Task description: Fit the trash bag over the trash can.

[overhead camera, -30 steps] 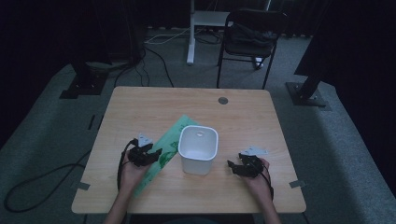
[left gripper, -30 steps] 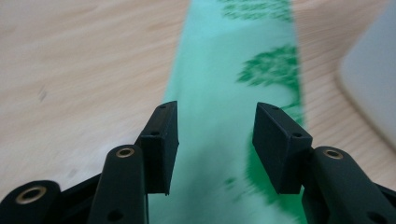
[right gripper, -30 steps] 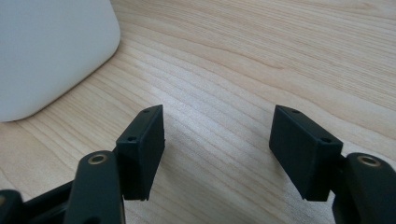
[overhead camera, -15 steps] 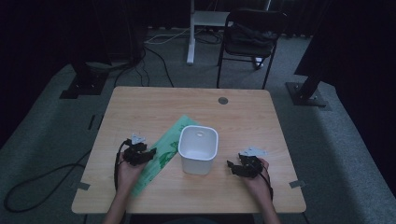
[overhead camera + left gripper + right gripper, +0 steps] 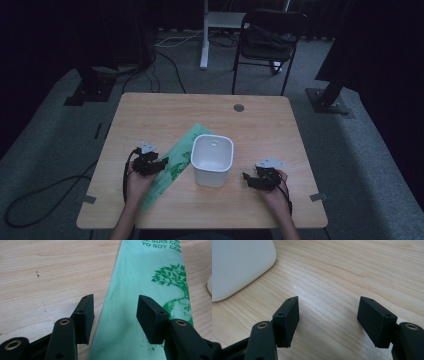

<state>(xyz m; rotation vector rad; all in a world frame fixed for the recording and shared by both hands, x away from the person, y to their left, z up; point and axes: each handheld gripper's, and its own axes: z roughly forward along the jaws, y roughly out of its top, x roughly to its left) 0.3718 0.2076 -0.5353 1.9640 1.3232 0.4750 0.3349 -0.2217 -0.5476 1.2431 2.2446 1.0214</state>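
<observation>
Both low: left gripper (image 5: 113,315) spread over green bag (image 5: 147,277); right gripper (image 5: 328,320) spread, empty.

Both forearms reach in from the near edge, hands low and well apart. The left gripper (image 5: 161,163) has its jaws spread, having just been opening; the right gripper (image 5: 247,178) holds its jaws wide too

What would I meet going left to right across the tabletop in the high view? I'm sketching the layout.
Left tongs → green printed plastic bag → white bin → right tongs. The bag lies flat and slanted, so its near end reaches under the left tongs.
</observation>
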